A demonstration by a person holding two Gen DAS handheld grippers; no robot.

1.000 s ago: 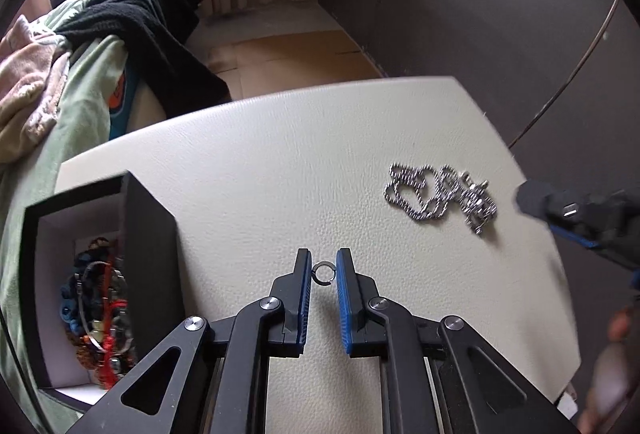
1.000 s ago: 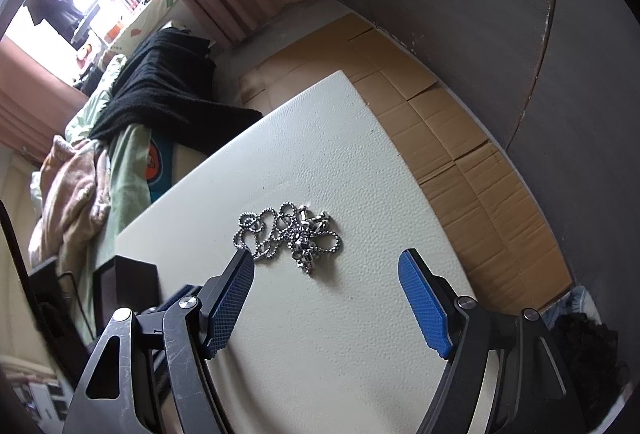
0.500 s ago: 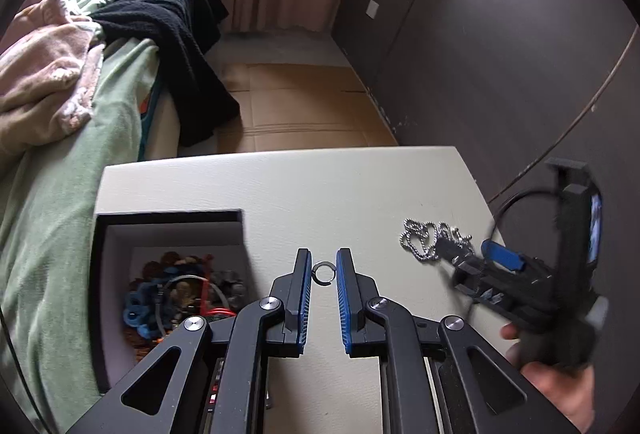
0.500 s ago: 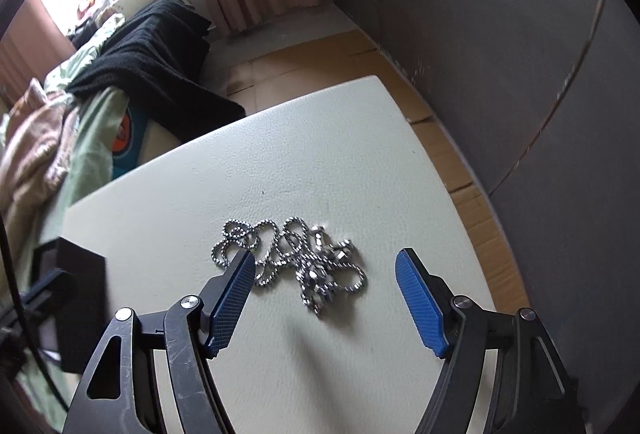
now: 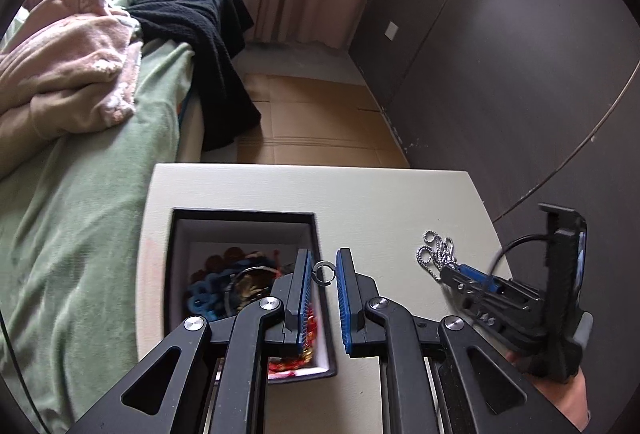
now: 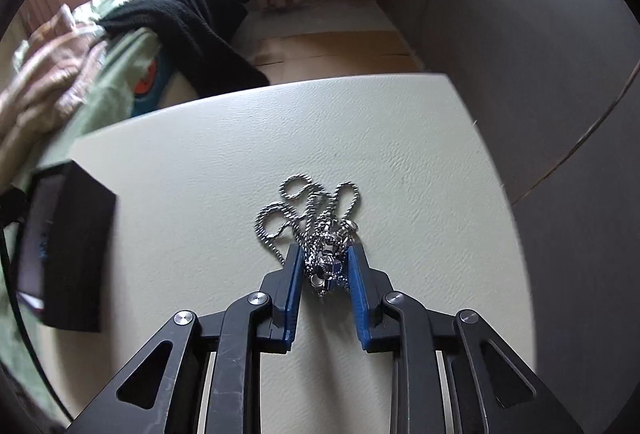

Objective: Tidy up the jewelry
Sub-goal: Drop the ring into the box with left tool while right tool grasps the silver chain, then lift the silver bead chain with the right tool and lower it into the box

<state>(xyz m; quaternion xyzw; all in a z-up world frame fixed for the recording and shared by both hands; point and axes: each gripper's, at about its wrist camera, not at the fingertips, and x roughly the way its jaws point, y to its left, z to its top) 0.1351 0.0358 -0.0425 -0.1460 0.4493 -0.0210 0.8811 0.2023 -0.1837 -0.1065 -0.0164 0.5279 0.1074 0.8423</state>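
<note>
The left hand-held gripper [image 5: 324, 270] pinches a small silver ring [image 5: 323, 272] above the open black box [image 5: 244, 216], which holds a heap of colourful beaded bracelets [image 5: 224, 284]. The right hand-held gripper [image 6: 325, 262] has just been closing and clasps the ball-chain necklace [image 6: 308, 212] bunched on the pale surface [image 6: 400, 162].

I see a shiny metal bead chain [image 6: 308, 218], a grained matt leather-look desk [image 6: 400, 162], a glossy metal ring [image 5: 324, 272], ribbed blue claw pads [image 6: 358, 290], a matt black box [image 6: 76, 250].
</note>
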